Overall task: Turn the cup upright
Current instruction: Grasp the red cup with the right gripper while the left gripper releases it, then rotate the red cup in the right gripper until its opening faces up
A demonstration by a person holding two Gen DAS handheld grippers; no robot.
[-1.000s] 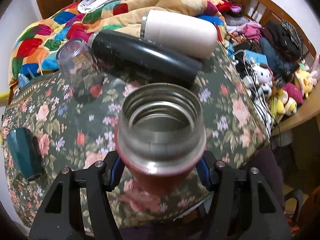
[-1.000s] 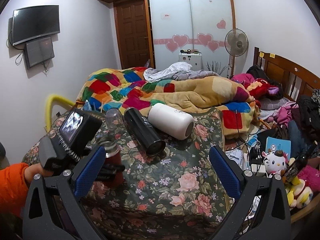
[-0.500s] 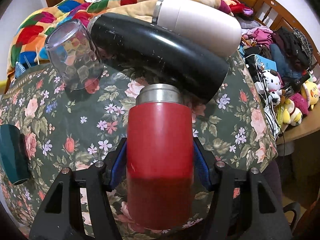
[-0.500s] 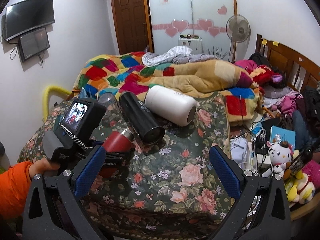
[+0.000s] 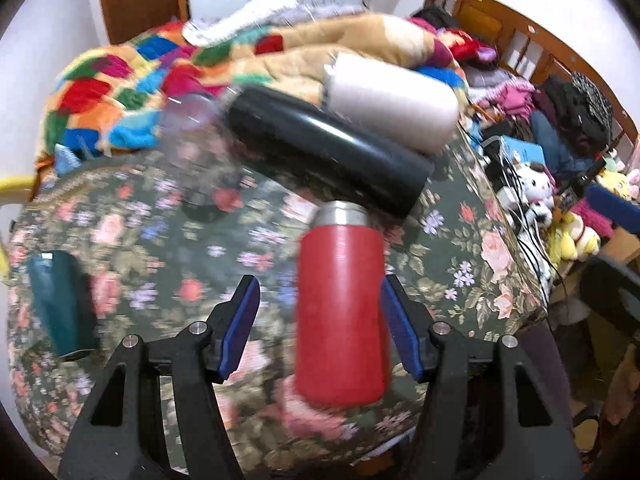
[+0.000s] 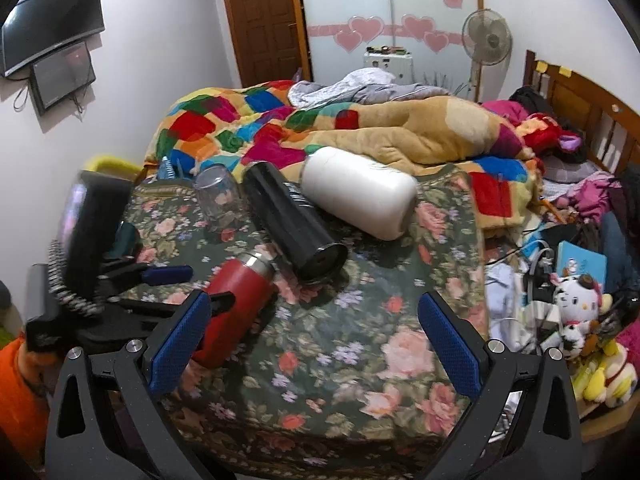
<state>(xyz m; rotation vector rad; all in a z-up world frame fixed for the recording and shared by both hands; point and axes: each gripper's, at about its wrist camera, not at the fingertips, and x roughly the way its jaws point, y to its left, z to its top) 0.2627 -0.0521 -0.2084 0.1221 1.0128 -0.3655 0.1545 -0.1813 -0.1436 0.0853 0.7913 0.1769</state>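
A red steel cup [image 5: 340, 312] lies on its side on the floral cloth, its steel mouth pointing away toward a black flask [image 5: 328, 152]. My left gripper [image 5: 320, 328] is open around it; the right pad is close to the cup, the left pad stands clear. In the right wrist view the red cup [image 6: 236, 300] lies at the left with the left gripper [image 6: 176, 280] beside it. My right gripper [image 6: 312, 336] is open and empty, above the cloth's front part.
A white flask [image 6: 356, 192] and the black flask [image 6: 296, 220] lie on their sides. A clear glass [image 6: 218, 196] stands mouth down. A teal cup [image 5: 62, 304] lies at the left. Quilts lie behind, toys and cables [image 6: 576, 312] to the right.
The left gripper tipped the red cup from mouth-toward-camera down to lying on the cloth, then opened and let it go. The right gripper stayed open and moved slightly closer.
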